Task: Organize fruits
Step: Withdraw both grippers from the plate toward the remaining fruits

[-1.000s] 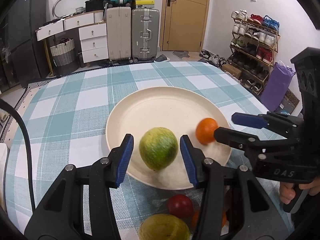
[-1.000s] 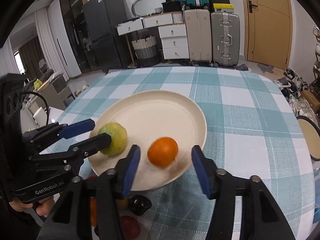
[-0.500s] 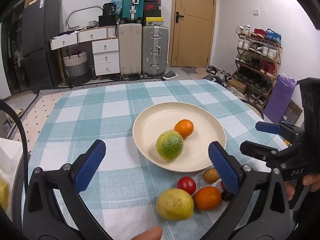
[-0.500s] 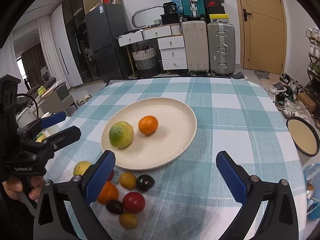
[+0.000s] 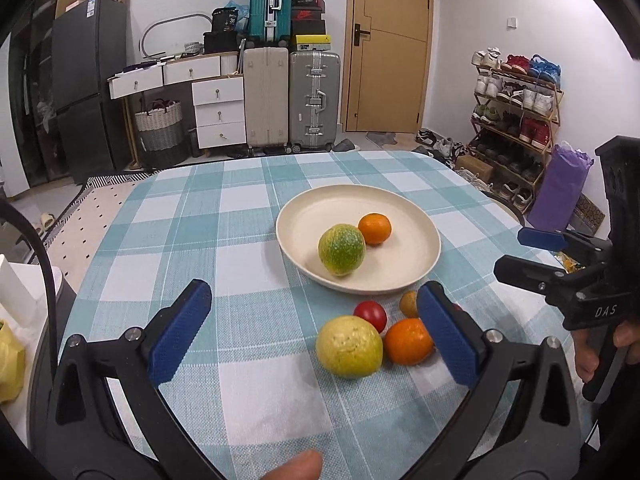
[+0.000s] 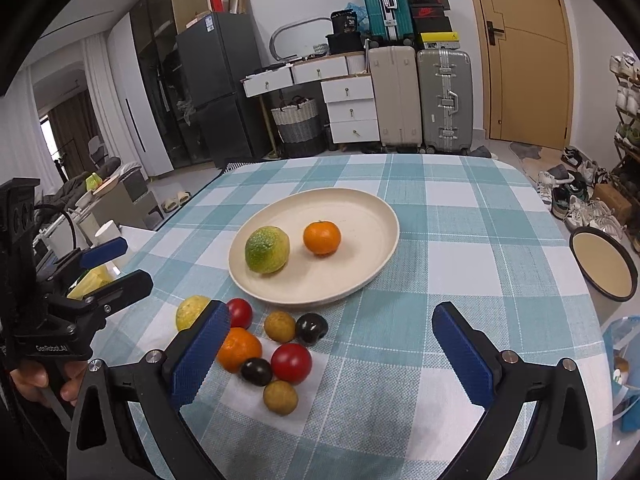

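1. You have a cream plate [image 6: 362, 284] on the worktop; in it a green-yellow citrus [image 6: 267, 250] lies beside a small orange [image 6: 322, 237], apart.
2. Just before the plate's near rim sit your loose fruits, clustered: a yellow citrus [image 5: 349, 346], an orange [image 6: 239, 349], two red tomatoes [image 6: 291, 363], two brown fruits [image 6: 280, 325], two dark plums [image 6: 311, 328].

A second ago each gripper closely straddled a fruit on the plate [image 5: 424, 264]; now the left gripper [image 5: 312, 336] and right gripper [image 6: 332, 354] have drawn back, jaws spread wide and empty. The green citrus [image 5: 341, 249] and small orange [image 6: 321, 237] lie released on the plate, and the loose fruits on the worktop [image 6: 460, 240] have come into fuller view.
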A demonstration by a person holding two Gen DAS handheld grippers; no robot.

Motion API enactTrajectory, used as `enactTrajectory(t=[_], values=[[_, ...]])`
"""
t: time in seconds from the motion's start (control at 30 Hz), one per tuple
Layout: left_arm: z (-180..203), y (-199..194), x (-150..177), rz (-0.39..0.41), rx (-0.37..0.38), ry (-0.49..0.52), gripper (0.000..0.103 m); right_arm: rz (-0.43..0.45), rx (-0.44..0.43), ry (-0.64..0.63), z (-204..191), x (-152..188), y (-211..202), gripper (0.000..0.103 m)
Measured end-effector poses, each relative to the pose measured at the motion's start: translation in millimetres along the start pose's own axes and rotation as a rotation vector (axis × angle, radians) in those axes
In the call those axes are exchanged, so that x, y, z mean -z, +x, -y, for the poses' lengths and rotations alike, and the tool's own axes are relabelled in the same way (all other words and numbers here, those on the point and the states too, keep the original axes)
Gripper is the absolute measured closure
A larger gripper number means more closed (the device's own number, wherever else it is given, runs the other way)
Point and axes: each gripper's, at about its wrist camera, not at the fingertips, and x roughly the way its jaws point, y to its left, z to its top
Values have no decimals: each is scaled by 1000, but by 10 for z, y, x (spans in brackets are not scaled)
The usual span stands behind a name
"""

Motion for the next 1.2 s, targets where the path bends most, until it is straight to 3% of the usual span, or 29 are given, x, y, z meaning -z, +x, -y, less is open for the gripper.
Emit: enactTrajectory(t=[0.2, 0.6, 0.97, 1.2], values=[[12, 4, 62, -17, -12, 26, 0, -42, 21, -19, -3, 112, 68, 0], [30, 237, 175, -75, 11, 23, 0, -192, -100, 15, -9, 256, 244, 1], [42, 396, 255, -118, 24, 19, 0, -254, -143, -81, -190, 389, 319, 24], [16, 480, 293, -142, 34, 7, 0, -266, -175, -116, -234, 443, 332, 45]])
